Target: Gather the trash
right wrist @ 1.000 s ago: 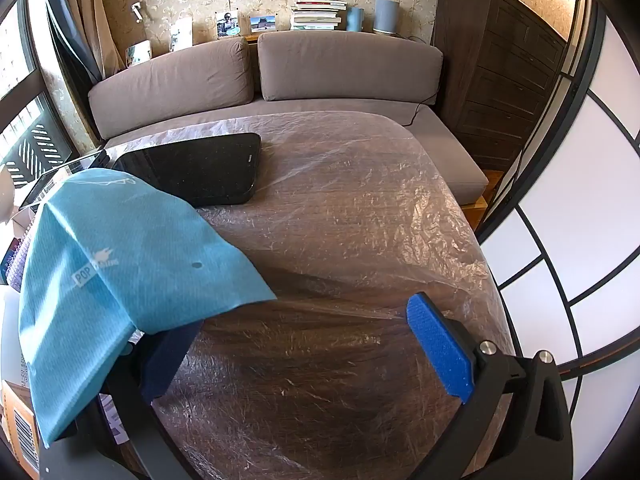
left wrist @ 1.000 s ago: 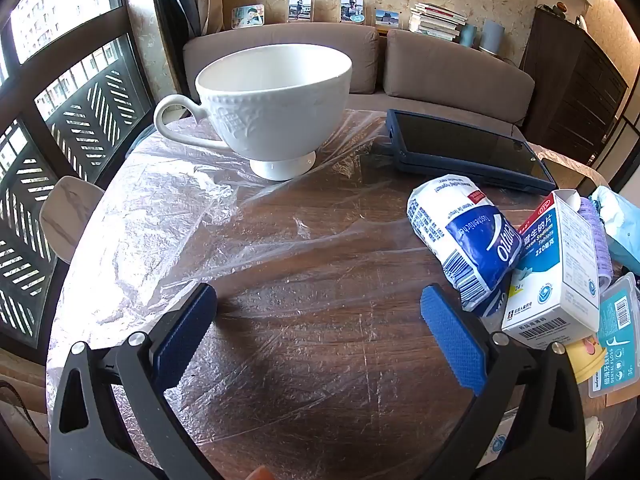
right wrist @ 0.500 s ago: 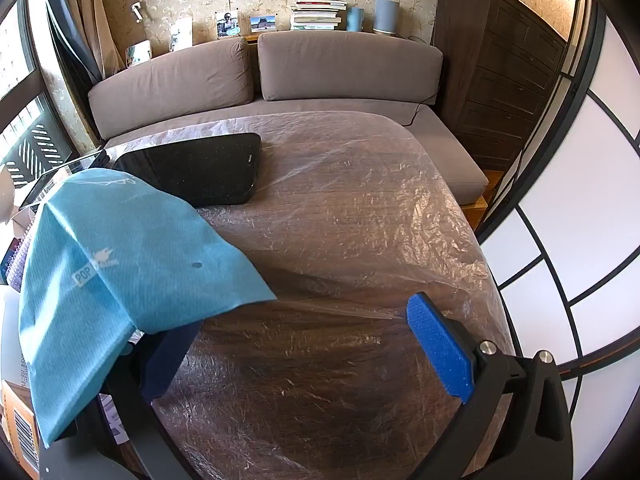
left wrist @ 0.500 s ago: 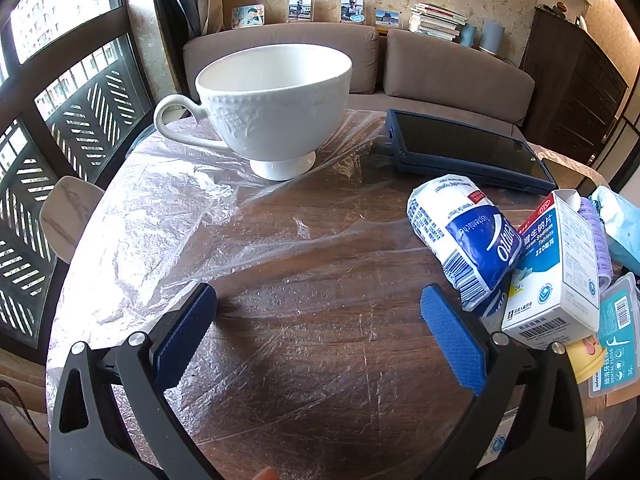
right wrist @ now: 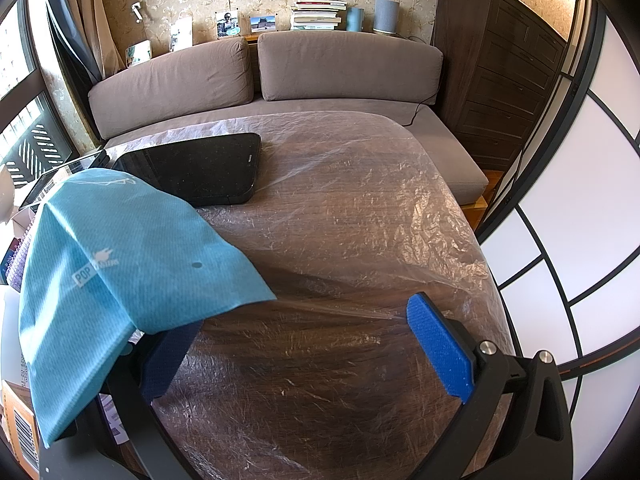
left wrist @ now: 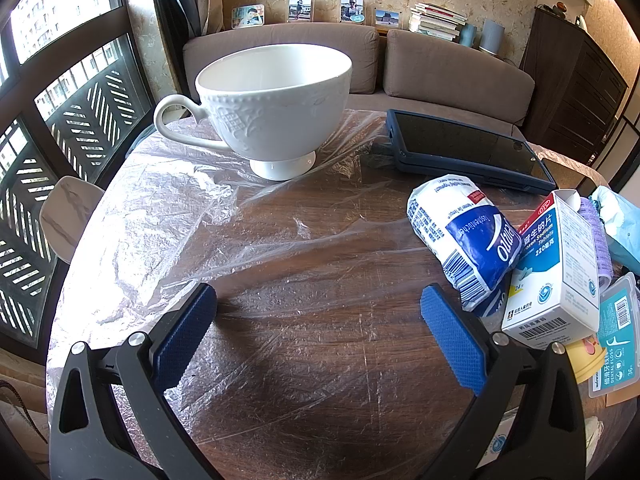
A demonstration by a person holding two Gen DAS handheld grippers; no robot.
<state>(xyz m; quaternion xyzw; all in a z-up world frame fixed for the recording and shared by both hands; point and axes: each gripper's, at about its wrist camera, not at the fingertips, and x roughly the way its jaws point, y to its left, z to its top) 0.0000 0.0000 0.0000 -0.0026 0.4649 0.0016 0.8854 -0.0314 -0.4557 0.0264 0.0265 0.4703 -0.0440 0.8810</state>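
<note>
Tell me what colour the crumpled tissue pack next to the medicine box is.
White with dark blue panels, on the tissue pack; the left wrist view shows it best.

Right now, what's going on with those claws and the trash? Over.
Left claw open, empty. Right claw open, teal cloth bag draped over one finger. Crumpled blue-and-white tissue packet untouched. White pill box beside it.
</note>
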